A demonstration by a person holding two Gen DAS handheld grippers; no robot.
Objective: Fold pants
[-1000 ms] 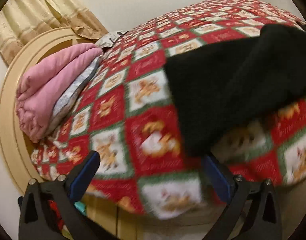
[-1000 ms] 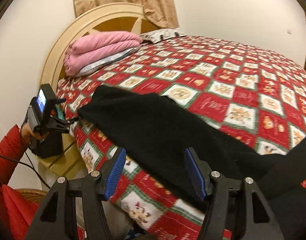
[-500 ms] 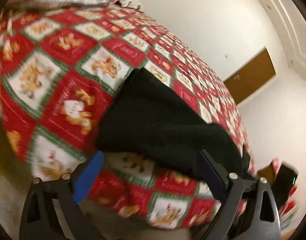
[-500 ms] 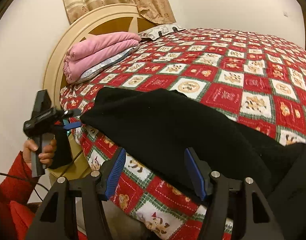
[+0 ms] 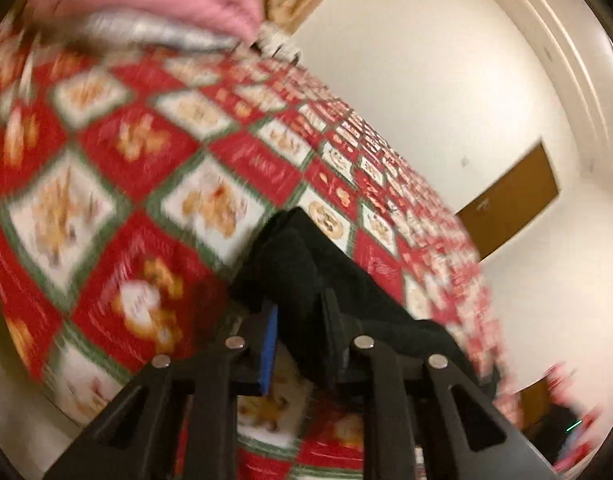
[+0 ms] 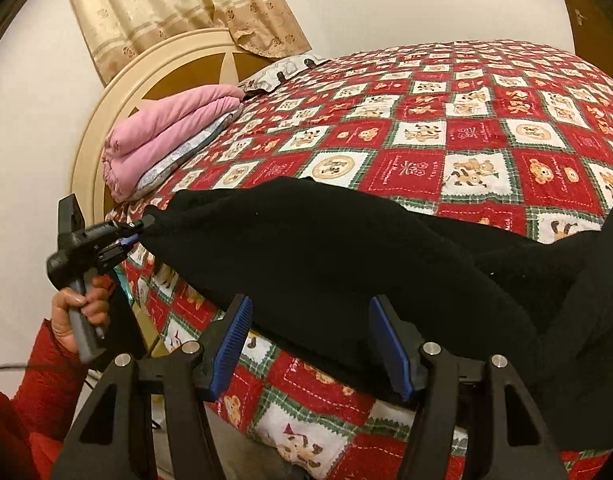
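Black pants (image 6: 326, 248) lie along the near edge of a bed with a red, white and green teddy-bear quilt (image 6: 466, 128). My left gripper (image 5: 298, 332) is shut on the pants' left end (image 5: 294, 264); the right wrist view shows it (image 6: 140, 228) pinching that corner at the bed's edge, held by a hand in a red sleeve. My right gripper (image 6: 310, 344) is open, its blue-padded fingers (image 6: 230, 344) just in front of the pants' near edge, not touching the cloth. The left wrist view is blurred.
A folded pink blanket (image 6: 166, 136) on a grey patterned one lies by the round cream headboard (image 6: 118, 96). A pillow (image 6: 282, 72) sits behind it. Curtains (image 6: 178, 4) hang above. A dark garment (image 6: 594, 340) covers the right edge.
My left gripper has swung round to the pants' left end and closed on that corner. My right gripper has stayed open in front of the pants.
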